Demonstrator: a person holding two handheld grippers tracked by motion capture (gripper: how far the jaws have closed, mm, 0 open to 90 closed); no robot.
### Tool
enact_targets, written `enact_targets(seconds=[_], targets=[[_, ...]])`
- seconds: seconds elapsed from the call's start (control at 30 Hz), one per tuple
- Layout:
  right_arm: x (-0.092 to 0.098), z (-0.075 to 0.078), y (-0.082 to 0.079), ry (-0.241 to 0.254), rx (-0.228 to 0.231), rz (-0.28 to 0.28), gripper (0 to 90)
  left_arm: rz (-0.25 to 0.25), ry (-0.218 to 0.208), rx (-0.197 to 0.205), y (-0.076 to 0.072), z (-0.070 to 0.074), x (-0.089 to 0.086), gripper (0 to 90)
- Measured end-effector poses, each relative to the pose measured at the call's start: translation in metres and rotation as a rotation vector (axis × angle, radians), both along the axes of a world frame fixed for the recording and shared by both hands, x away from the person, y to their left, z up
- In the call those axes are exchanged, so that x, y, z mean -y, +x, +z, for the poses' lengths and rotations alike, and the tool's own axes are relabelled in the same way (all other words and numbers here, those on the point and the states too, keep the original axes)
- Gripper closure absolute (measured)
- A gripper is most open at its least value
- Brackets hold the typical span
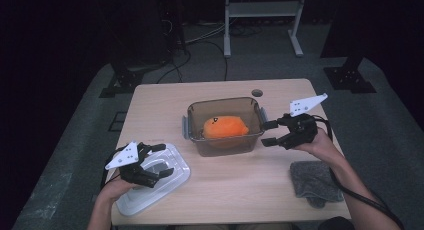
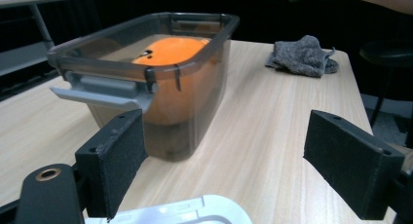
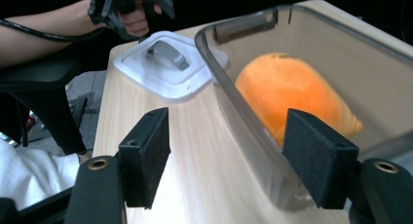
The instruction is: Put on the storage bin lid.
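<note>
A: Item 1, the container (image 1: 225, 125). Where do you log it?

B: I log 1 smoky clear container at the middle of the wooden table (image 1: 240, 185), upright, lid off. Item 2 sits inside it: 1 orange plush toy (image 1: 225, 127), lying on the container floor. In the left gripper view the same toy (image 2: 168, 51) shows through the near wall.

A: Item 3, the lid?

B: 1 white lid (image 1: 170, 182) with a grey handle, flat at the table's front left corner, well apart from the container. My left gripper (image 1: 162, 160) hangs over it. In the left gripper view its 2 pads (image 2: 114, 158) stand wide with nothing between them, so I enter it as released. The lid's edge (image 2: 195, 212) shows just below them.

A: And the right side?

B: My right gripper (image 1: 267, 132) is at the container's right end. Its jaws stand spread, clamped on nothing. In the right gripper view the container's wall (image 3: 243, 121) rises between the 2 pads (image 3: 146, 156), but I see no pad pressing on it. I enter that as released too.

A: Anything else?

B: Item 4: 1 grey cloth (image 1: 312, 180), crumpled at the front right, beside my right forearm.
</note>
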State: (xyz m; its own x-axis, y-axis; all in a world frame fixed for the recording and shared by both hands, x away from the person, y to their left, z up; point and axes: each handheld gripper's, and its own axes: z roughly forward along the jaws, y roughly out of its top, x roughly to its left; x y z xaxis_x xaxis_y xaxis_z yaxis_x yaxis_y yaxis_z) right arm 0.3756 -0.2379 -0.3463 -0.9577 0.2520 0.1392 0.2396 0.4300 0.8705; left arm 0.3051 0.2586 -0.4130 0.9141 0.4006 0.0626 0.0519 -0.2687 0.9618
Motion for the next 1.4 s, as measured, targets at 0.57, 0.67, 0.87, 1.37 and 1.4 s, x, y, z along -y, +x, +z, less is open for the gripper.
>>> enact_targets(seconds=[0.57, 0.67, 0.87, 1.37, 1.4], targets=[[0.024, -0.021, -0.024, 0.016, -0.021, -0.050, 29.8, 0.094, 0.019, 0.035, -0.006, -0.009, -0.024, 14.8], [0.026, -0.023, -0.027, 0.022, -0.019, -0.055, 29.3, 0.111, 0.033, 0.036, -0.008, -0.013, -0.031, 15.1], [0.032, -0.029, -0.031, 0.025, -0.028, -0.070, 28.9, 0.151, 0.060, 0.021, -0.011, -0.023, -0.045, 15.4], [0.037, -0.039, -0.038, 0.030, -0.031, -0.088, 27.0, 0.181, 0.102, -0.008, -0.021, -0.037, -0.057, 21.5], [0.037, -0.039, -0.039, 0.031, -0.031, -0.089, 26.7, 0.182, 0.108, -0.014, -0.022, -0.038, -0.057, 21.4]])
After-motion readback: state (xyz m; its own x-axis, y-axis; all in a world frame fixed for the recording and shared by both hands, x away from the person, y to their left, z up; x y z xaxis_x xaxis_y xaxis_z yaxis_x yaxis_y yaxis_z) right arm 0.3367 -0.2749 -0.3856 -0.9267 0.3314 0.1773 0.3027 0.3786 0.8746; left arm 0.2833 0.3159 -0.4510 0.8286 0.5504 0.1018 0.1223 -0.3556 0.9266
